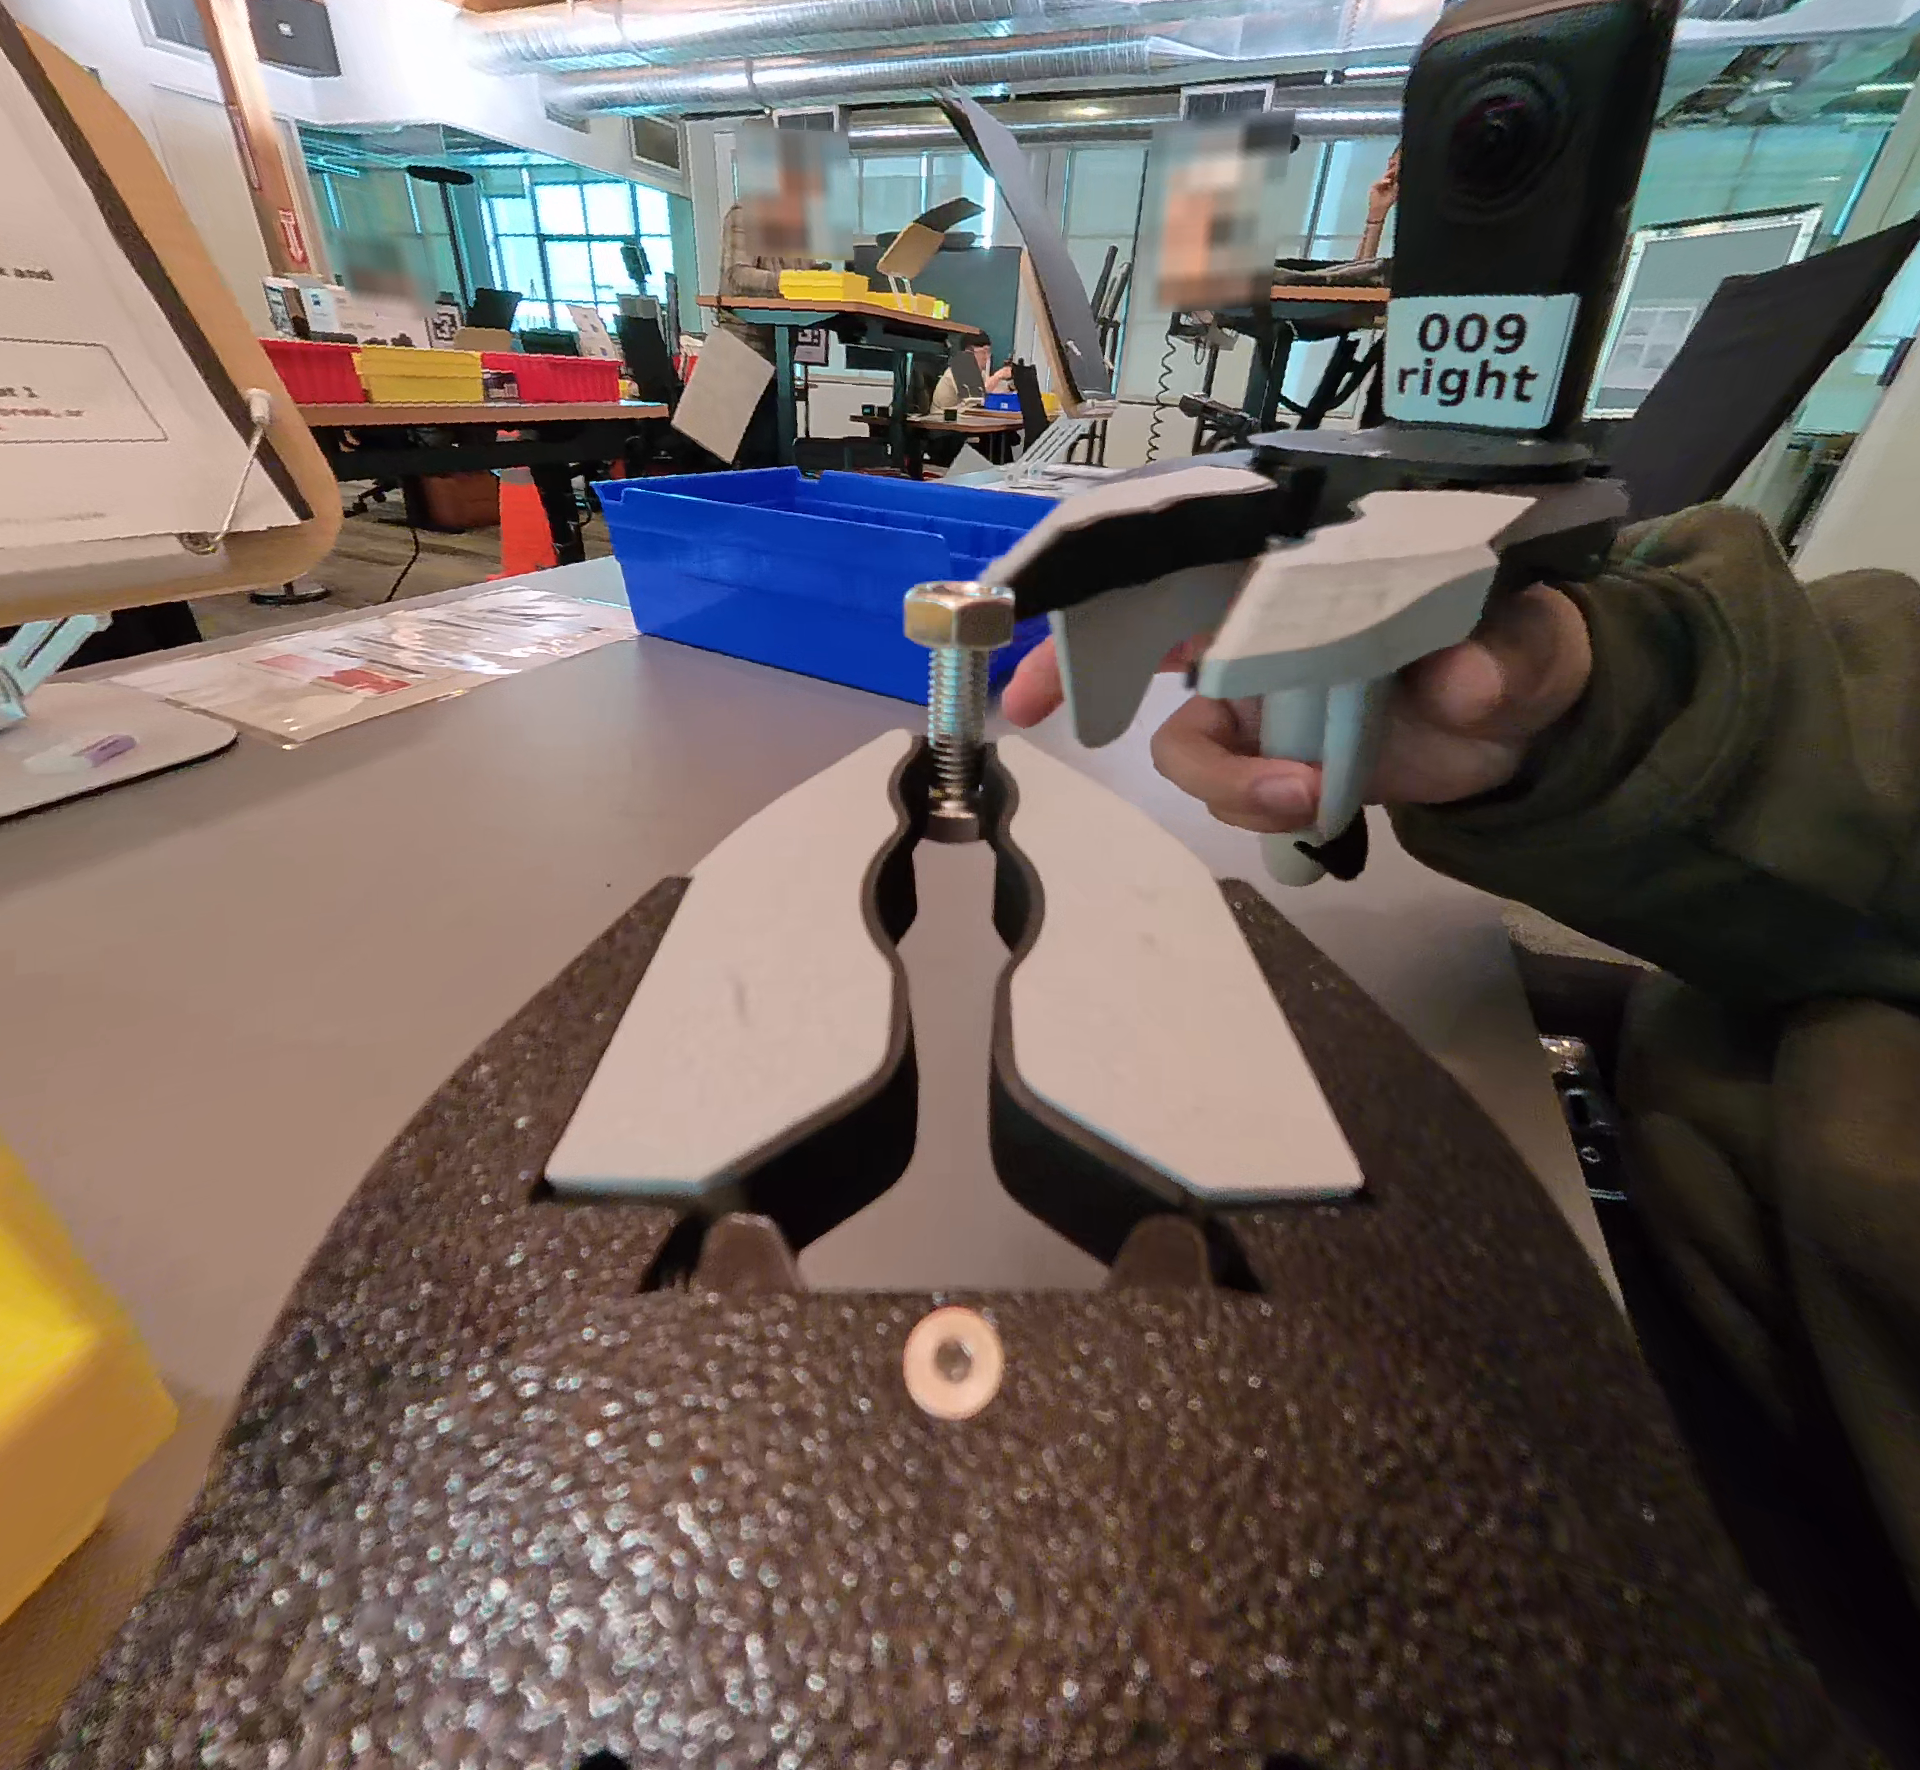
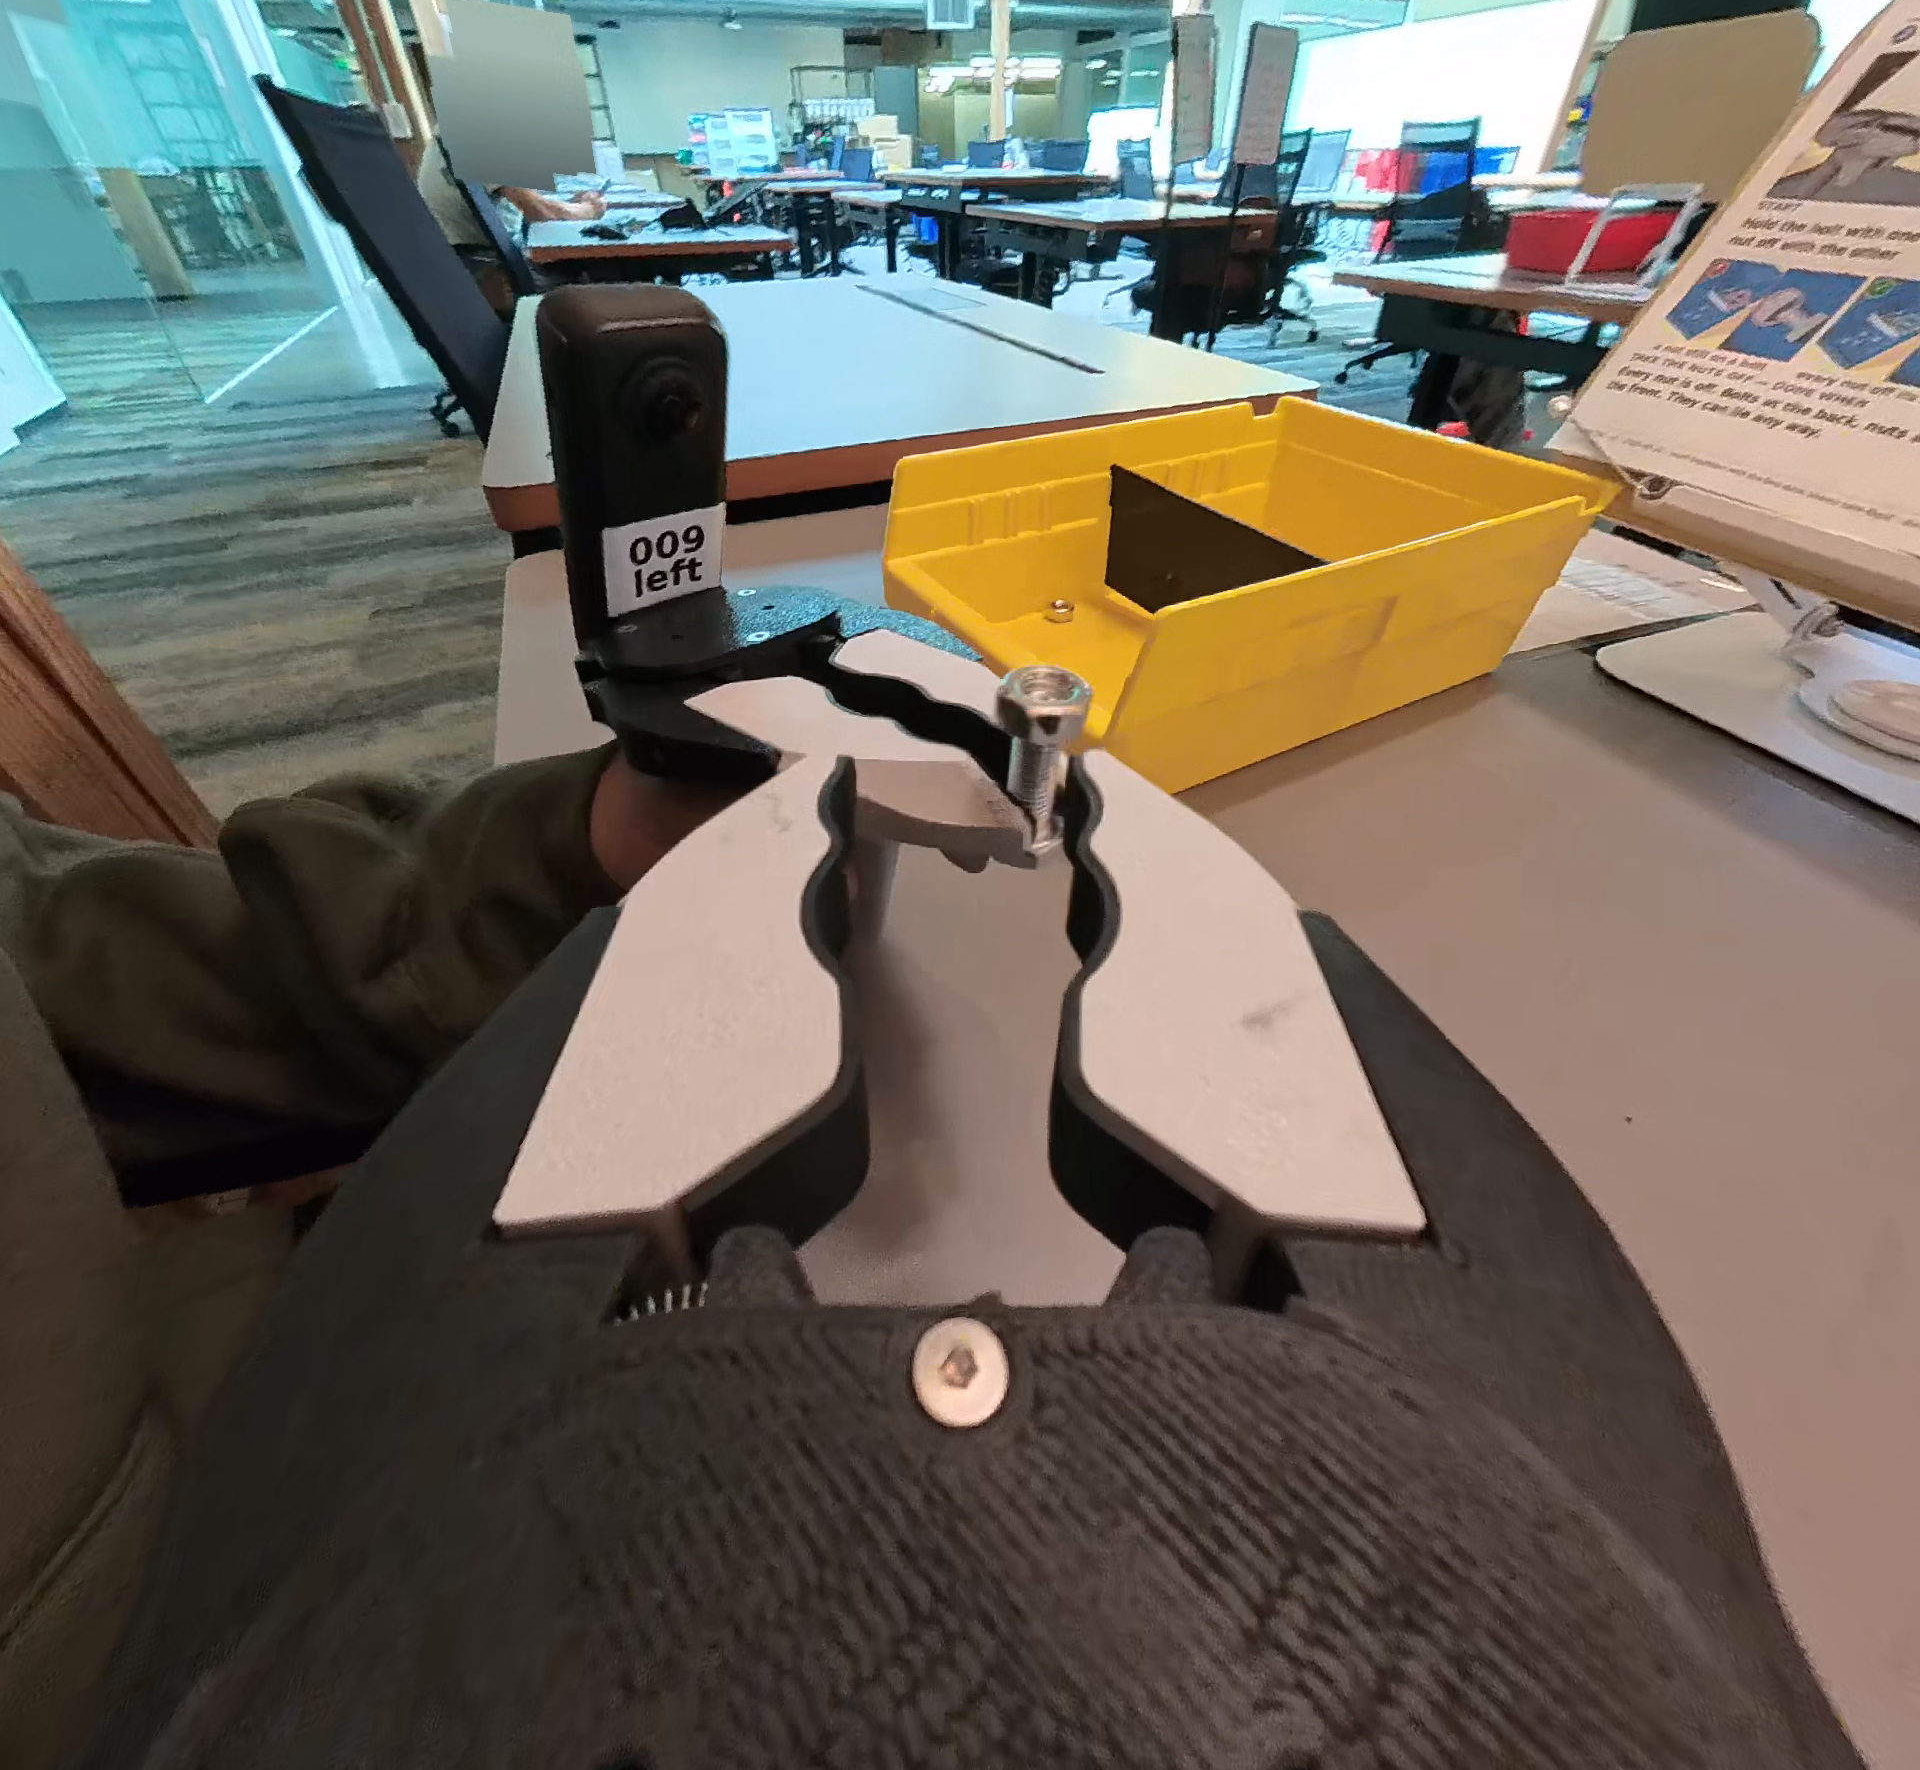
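A silver bolt [image 1: 956, 712] stands upright with a hex nut [image 1: 958, 614] on its top end. My left gripper [image 1: 956, 770] is shut on the bolt's lower end, above the grey table [image 1: 416, 868]. My right gripper [image 1: 1049, 640] comes in from the right with its jaws wide open, one fingertip close beside the nut. In the right wrist view the right gripper [image 2: 956, 785] is open. The bolt [image 2: 1034, 775] and nut [image 2: 1042, 694] sit just inside its right finger, untouched. The left gripper [image 2: 1023, 790] holds the bolt from the left.
A yellow bin [image 2: 1299, 650] with a black divider and a loose nut [image 2: 1060, 612] sits beyond the bolt. A blue bin [image 1: 790, 557] stands at the table's far side. An instruction card on a stand [image 1: 125, 370] is at the left. A person's sleeve [image 1: 1714, 785] fills the right. Both grippers' tips are close together, under 4 cm apart.
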Demonstrator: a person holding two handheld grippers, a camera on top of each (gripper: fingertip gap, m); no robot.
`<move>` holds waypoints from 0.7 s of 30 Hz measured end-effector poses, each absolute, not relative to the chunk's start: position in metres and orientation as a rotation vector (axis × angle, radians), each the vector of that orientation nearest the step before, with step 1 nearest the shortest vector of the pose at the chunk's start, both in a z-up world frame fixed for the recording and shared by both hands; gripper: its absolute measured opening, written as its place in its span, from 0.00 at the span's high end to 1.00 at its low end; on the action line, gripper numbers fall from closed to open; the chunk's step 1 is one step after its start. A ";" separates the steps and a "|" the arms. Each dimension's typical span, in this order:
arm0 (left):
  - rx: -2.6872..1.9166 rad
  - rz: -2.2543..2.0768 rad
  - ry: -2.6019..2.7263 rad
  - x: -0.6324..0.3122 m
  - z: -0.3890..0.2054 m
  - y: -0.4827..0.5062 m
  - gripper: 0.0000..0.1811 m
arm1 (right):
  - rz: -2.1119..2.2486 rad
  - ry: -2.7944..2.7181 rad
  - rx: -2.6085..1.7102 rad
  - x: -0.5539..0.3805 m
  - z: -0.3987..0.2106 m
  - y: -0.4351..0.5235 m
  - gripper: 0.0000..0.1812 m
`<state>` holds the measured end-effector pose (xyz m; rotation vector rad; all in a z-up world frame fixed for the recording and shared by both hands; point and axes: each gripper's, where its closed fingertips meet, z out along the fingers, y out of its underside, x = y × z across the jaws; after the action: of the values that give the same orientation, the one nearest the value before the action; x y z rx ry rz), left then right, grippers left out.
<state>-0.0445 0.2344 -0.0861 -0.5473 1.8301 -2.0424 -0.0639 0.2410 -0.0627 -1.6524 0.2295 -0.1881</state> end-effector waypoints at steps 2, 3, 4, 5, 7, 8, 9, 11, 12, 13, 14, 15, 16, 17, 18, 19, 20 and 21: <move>-0.520 -2.045 1.852 -0.047 -0.087 0.230 0.95 | -0.218 0.264 -1.626 -0.058 -0.060 0.241 0.75; -0.501 -2.046 1.864 -0.049 -0.087 0.228 0.95 | -0.228 0.275 -1.618 -0.056 -0.060 0.242 0.72; -0.482 -2.050 1.876 -0.051 -0.087 0.226 0.95 | -0.230 0.277 -1.616 -0.056 -0.060 0.244 0.69; -0.471 -2.048 1.884 -0.052 -0.087 0.225 0.95 | -0.225 0.269 -1.618 -0.057 -0.060 0.246 0.69; -0.498 -2.022 1.876 -0.049 -0.088 0.227 0.95 | -0.195 0.234 -1.625 -0.064 -0.060 0.250 0.72; -0.531 -2.002 1.859 -0.045 -0.089 0.230 0.95 | -0.193 0.229 -1.632 -0.066 -0.061 0.251 0.70; -0.579 -1.982 1.835 -0.040 -0.089 0.235 0.95 | -0.201 0.227 -1.646 -0.065 -0.062 0.250 0.72; -0.643 -1.996 1.807 -0.035 -0.089 0.243 0.95 | -0.130 0.159 -1.684 -0.076 -0.066 0.248 0.86; -0.638 -2.015 1.807 -0.037 -0.088 0.243 0.95 | -0.110 0.160 -1.680 -0.077 -0.065 0.247 0.85; -0.631 -2.018 1.806 -0.037 -0.087 0.243 0.95 | -0.143 0.195 -1.662 -0.071 -0.063 0.246 0.81; -0.617 -2.018 1.820 -0.038 -0.088 0.241 0.95 | -0.187 0.225 -1.639 -0.064 -0.060 0.244 0.79; -0.595 -2.019 1.842 -0.041 -0.089 0.238 0.95 | -0.214 0.248 -1.616 -0.060 -0.058 0.243 0.75; -0.569 -2.019 1.859 -0.043 -0.089 0.234 0.95 | -0.227 0.274 -1.596 -0.056 -0.056 0.243 0.71; -0.541 -2.023 1.877 -0.046 -0.090 0.231 0.95 | -0.226 0.290 -1.587 -0.053 -0.055 0.244 0.69; -0.520 -2.027 1.894 -0.048 -0.090 0.228 0.95 | -0.218 0.291 -1.588 -0.053 -0.056 0.246 0.68; -0.510 -2.026 1.902 -0.049 -0.090 0.226 0.95 | -0.209 0.286 -1.595 -0.055 -0.057 0.248 0.69; -0.519 -2.016 1.898 -0.048 -0.090 0.226 0.95 | -0.193 0.270 -1.609 -0.058 -0.059 0.250 0.70; -0.542 -2.000 1.889 -0.045 -0.091 0.228 0.95 | -0.172 0.250 -1.624 -0.062 -0.061 0.252 0.71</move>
<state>-0.0451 0.2276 -0.0911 -0.5424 1.8887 -1.9997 -0.0622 0.2523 -0.0607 -1.6236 0.2497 -0.1725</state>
